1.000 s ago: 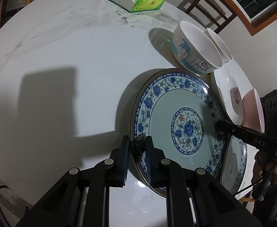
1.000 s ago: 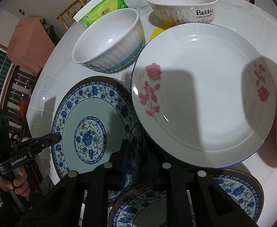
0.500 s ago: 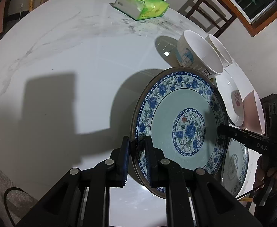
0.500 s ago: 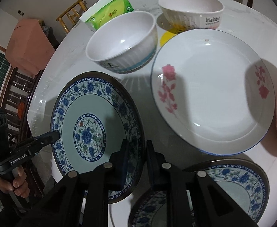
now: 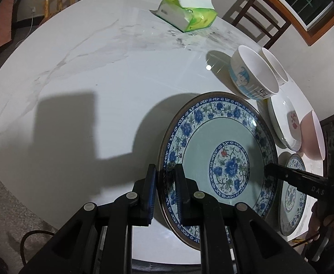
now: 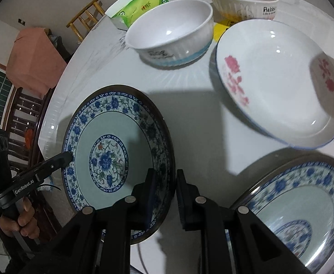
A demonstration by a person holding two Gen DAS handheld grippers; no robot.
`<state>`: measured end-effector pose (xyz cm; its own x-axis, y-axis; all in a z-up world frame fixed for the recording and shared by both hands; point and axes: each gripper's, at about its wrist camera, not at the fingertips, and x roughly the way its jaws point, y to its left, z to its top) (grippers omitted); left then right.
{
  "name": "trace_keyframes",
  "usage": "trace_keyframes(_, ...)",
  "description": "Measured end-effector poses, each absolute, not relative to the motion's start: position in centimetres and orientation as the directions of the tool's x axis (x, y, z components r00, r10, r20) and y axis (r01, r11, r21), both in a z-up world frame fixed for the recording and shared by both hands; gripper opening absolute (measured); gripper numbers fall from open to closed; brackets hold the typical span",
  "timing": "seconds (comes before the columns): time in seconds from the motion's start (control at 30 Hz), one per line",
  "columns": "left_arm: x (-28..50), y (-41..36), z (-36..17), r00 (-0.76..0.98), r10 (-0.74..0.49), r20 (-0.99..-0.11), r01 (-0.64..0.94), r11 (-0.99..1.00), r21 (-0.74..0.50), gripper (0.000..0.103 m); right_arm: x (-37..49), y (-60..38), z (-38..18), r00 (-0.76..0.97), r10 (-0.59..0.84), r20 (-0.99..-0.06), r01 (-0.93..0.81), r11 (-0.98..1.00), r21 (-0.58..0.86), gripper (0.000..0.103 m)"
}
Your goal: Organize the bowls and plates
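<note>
A blue floral plate [image 5: 219, 159] is held up off the white table [image 5: 98, 91] by both grippers. My left gripper [image 5: 164, 182] is shut on its near rim. My right gripper [image 6: 164, 187] is shut on the opposite rim [image 6: 167, 159]; it shows in the left wrist view [image 5: 267, 167] at the plate's right edge. A second blue floral plate [image 6: 304, 205] lies on the table at lower right. A white rose plate [image 6: 276, 80], a white bowl with a blue band [image 6: 171, 32] and a rabbit bowl [image 6: 244, 2] stand beyond. A pink bowl [image 5: 313, 137] sits by the rose plate.
A green tissue pack [image 5: 187, 16] lies at the far side of the table. Wooden chairs [image 5: 258, 16] stand around the table. A yellow item [image 6: 221, 28] lies between the bowls. The table's left half [image 5: 64, 80] holds only shadow.
The blue floral plate has risen and drawn away from the rose plate and bowls, carried toward the table's open side by both grippers. The second blue plate is more exposed.
</note>
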<state>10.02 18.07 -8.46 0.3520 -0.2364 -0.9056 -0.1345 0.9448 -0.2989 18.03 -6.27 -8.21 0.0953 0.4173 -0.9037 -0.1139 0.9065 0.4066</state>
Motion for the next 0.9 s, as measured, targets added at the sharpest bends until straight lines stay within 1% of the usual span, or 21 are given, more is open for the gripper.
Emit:
trace_keyframes(0.4,8.9,19.3,-9.1,0.348,-0.223,-0.911,-0.136,0.949,-0.284,0.013,15.9,-5.9,-8.3,0.099,0.428,-0.899,-0.074,0.904,0.422,0.017)
trace_keyframes(0.6,9.2,19.7,-9.3,0.357,-0.216,-0.909,-0.138,0.95,-0.279,0.013,15.5,-5.3,-8.3,0.12,0.436,-0.892,-0.099,0.899,0.426,0.017)
trace_keyframes(0.9,9.7,19.8,-9.8,0.355,-0.214,-0.91,-0.141,0.95,-0.278,0.014,15.2,-3.8,-9.0,0.107,0.428,-0.897,-0.085,0.903,0.421,0.017)
